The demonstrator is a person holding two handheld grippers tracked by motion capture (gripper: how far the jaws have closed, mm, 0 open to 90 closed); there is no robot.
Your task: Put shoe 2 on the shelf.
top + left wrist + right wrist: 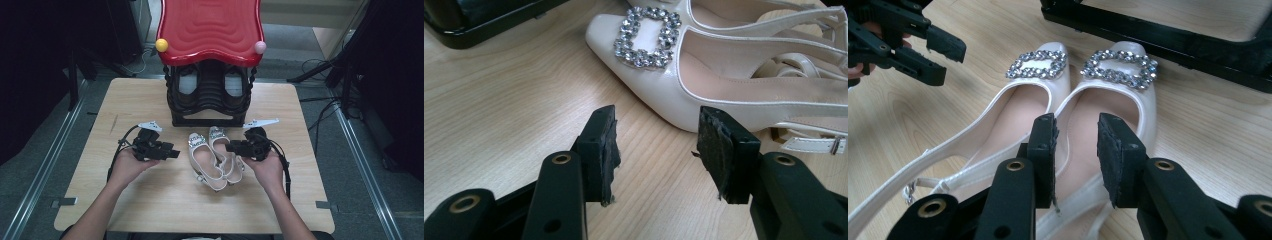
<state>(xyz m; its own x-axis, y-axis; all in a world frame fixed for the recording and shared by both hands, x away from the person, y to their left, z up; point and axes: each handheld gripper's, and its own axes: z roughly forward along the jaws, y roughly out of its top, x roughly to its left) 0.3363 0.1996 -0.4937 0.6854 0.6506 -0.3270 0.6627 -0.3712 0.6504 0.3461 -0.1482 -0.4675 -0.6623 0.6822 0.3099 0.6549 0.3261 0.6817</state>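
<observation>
A pair of white slingback shoes with rhinestone buckles lies side by side on the wooden table (150,200), toes pointing away from me. The left shoe (202,161) sits against the right shoe (223,150). My left gripper (176,153) hovers just left of the pair, open, with bare table between its pads and the left shoe's toe (649,75) a little ahead. My right gripper (228,147) hangs over the right shoe's right side, open, and its pads (1120,150) touch nothing. In the right gripper view both buckles (1038,65) show, with the left gripper (945,60) at upper left.
A black shoe rack (210,107) with a wavy red top (210,27) stands at the table's far middle, with dark shoes inside. A yellow ball (161,45) and a pink ball (260,47) sit on its front corners. Cables trail over the floor at the right.
</observation>
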